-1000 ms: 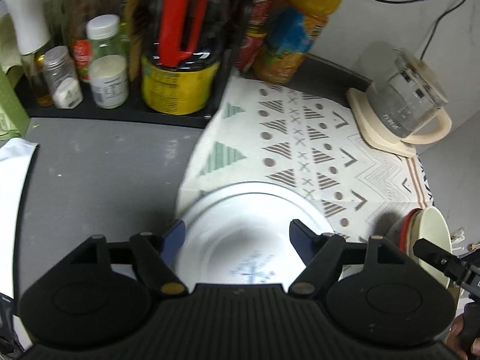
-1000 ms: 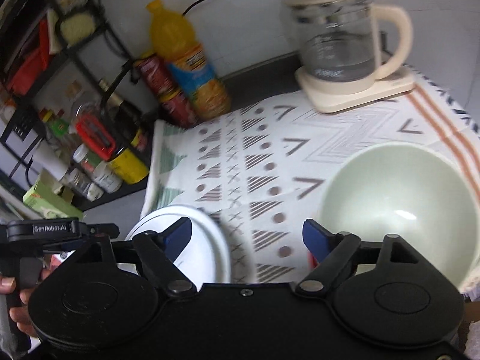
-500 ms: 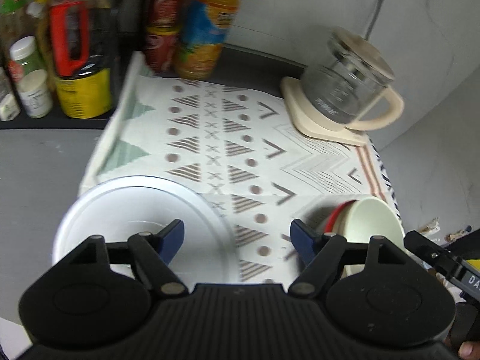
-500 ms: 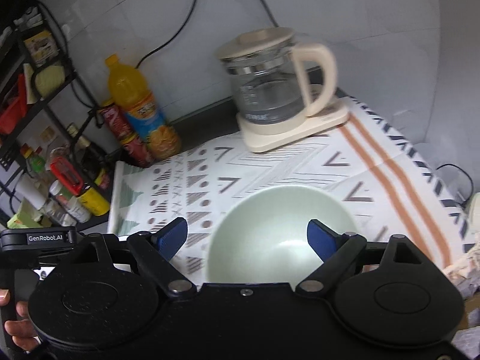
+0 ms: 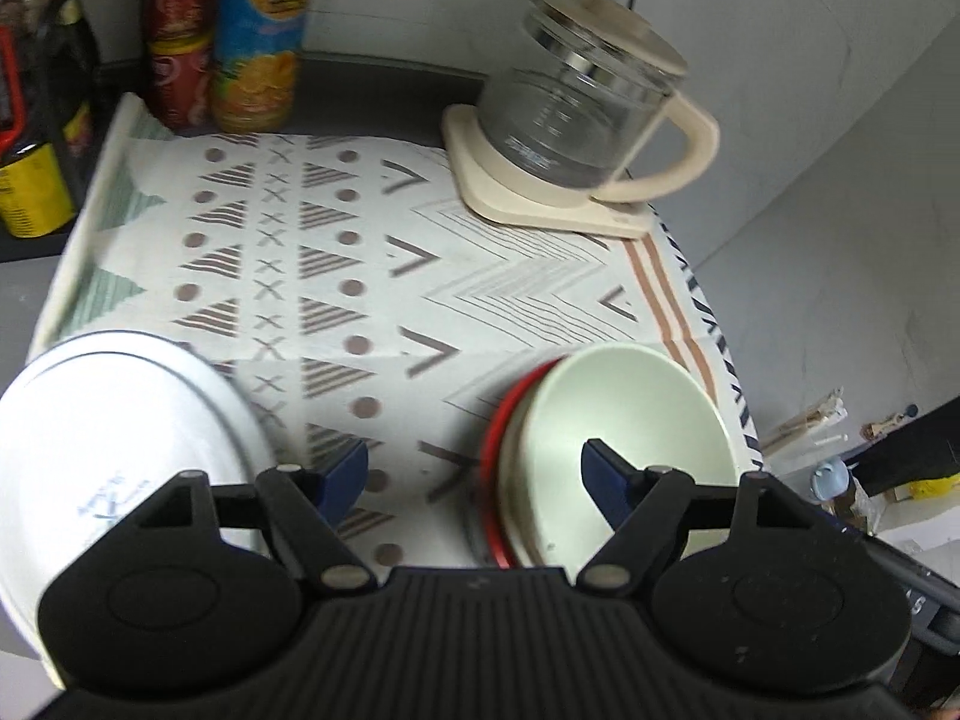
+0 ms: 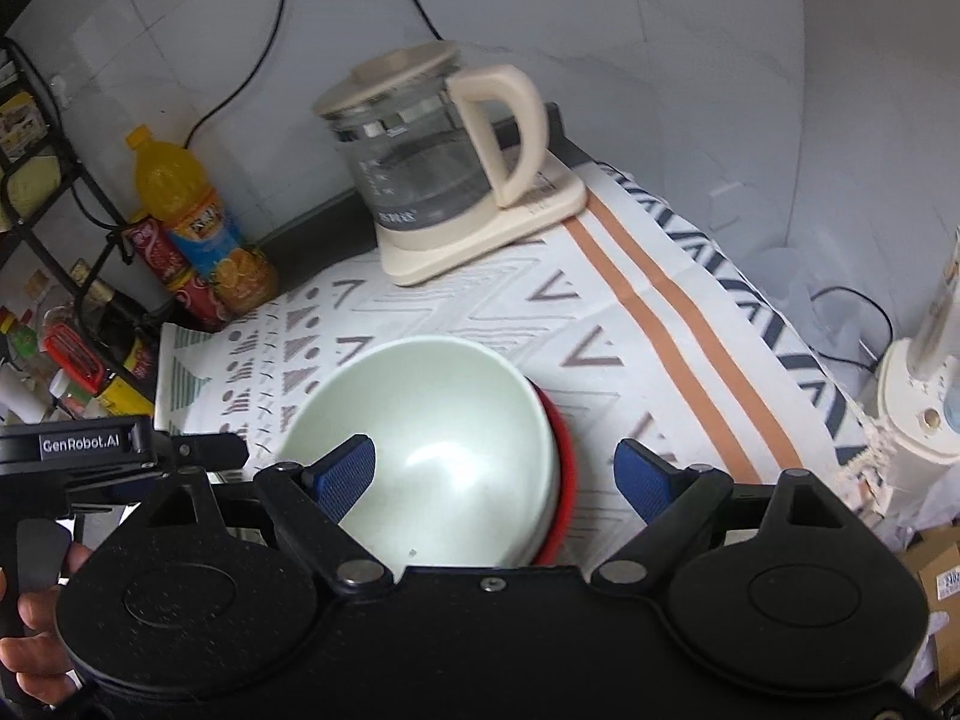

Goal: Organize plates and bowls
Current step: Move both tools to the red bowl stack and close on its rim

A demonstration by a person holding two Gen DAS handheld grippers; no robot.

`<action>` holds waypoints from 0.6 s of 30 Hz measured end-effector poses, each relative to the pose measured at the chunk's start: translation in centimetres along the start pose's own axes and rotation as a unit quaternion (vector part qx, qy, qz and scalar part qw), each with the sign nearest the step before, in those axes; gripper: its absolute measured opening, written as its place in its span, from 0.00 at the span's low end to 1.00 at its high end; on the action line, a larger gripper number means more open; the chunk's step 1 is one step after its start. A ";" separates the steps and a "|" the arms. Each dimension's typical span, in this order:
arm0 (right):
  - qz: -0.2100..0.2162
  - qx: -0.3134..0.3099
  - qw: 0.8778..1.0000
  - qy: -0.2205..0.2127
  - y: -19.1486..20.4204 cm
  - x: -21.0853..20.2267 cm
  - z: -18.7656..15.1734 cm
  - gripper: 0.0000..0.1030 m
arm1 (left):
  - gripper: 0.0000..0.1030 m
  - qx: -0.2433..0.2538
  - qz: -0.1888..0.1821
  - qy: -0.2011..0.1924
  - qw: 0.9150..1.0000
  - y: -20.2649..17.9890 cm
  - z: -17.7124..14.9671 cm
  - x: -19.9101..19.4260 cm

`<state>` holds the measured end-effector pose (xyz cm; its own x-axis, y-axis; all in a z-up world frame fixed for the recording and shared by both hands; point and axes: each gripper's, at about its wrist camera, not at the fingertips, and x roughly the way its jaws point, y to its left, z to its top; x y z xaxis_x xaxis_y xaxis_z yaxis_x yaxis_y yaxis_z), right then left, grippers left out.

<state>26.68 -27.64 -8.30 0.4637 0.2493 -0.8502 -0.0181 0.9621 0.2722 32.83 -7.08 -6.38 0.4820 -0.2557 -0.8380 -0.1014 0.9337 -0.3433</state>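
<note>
A: Plate (image 5: 114, 450) sits at lower left of the left wrist view now; a second ago it lay centred between the blue pads. Pale green bowl (image 5: 624, 450), then a sliver at the right edge, fills lower right.

B: Right wrist view?

A: Bowl (image 6: 444, 438) has gone from right of frame to lower centre. It nests in a red dish (image 6: 564, 468), opening facing up, slightly tilted. Round, so no long axis.

B: Tongs?

A: Left gripper (image 5: 474, 474) spread, nothing between the pads, only the patterned cloth (image 5: 372, 264) beneath. Right gripper (image 6: 495, 474) spread wide, pads hanging clear over the bowl and dish.

B: Background?

A: Glass kettle (image 6: 420, 162) on the cloth, upper centre. Hand (image 6: 36, 636) grips the other tool at lower left.
</note>
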 end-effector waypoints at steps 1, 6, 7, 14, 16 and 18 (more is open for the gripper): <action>0.000 0.003 1.000 0.002 -0.3 0.0 -0.1 0.84 | 0.74 0.002 0.000 0.001 1.000 -0.4 0.0 0.2; -0.006 0.016 1.000 0.015 -1.3 0.5 -0.6 0.84 | 0.74 0.010 -0.003 0.013 1.000 -1.6 -0.2 1.5; -0.007 0.018 1.000 0.017 -1.5 0.6 -0.7 0.84 | 0.74 0.012 -0.002 0.015 1.000 -1.8 -0.2 1.7; -0.006 0.035 0.998 0.049 -2.0 2.4 -0.9 0.83 | 0.74 0.011 0.004 0.045 0.999 -1.9 -0.3 4.2; -0.005 0.042 0.997 0.064 -2.1 3.2 -1.1 0.81 | 0.74 0.008 0.007 0.057 0.998 -1.8 -0.6 5.1; -0.005 0.048 0.996 0.080 -2.2 4.0 -1.2 0.76 | 0.71 0.001 0.006 0.073 0.997 -1.6 -0.8 5.9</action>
<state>27.54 -28.60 -12.84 0.3157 0.2615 -0.9121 0.0742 0.9515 0.2985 35.15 -10.21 -11.08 0.3489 -0.2775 -0.8952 -0.1049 0.9376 -0.3315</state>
